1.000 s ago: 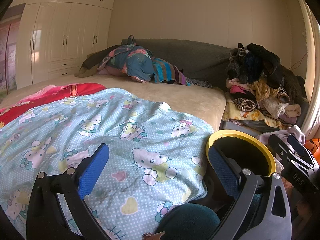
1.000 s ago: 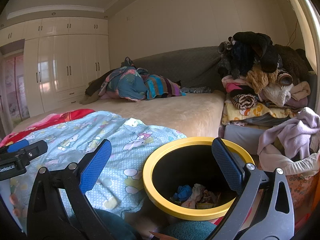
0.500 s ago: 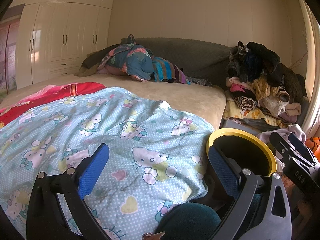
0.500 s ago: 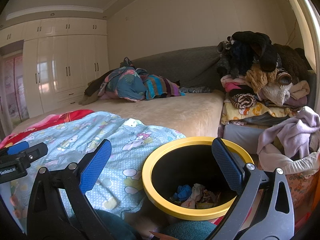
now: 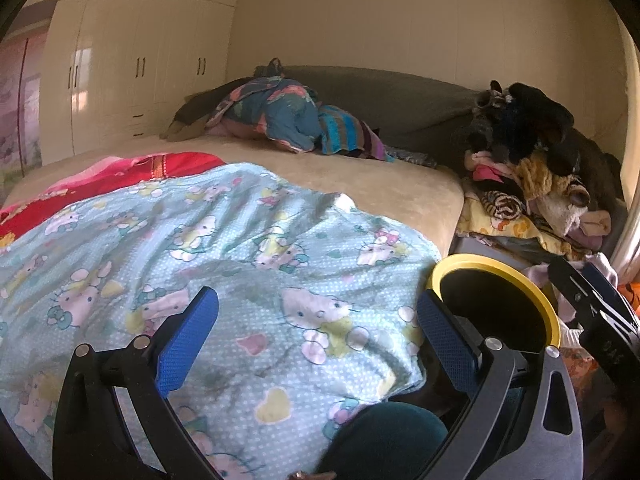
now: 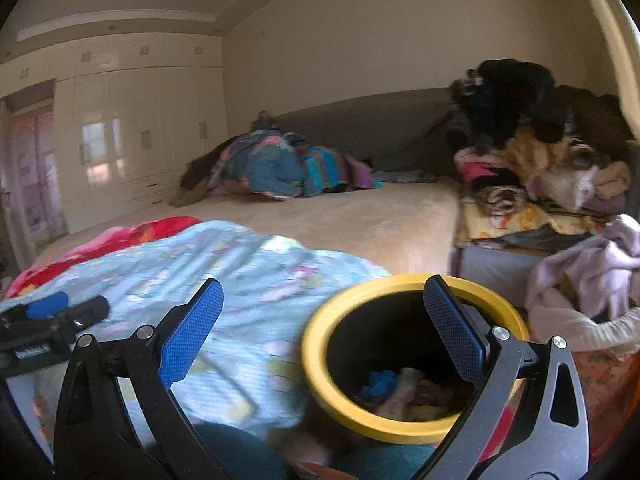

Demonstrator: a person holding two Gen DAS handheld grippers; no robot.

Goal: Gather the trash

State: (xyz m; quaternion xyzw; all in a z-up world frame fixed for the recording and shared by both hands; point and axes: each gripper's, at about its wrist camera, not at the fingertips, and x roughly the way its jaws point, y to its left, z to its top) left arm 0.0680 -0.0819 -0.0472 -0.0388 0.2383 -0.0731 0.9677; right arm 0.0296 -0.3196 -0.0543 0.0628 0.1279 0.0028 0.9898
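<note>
While both grippers stay open, the right gripper has tilted upward.

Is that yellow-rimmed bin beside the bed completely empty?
No. The right wrist view looks into the yellow-rimmed bin and shows scraps at its bottom, among them a blue crumpled piece.
</note>
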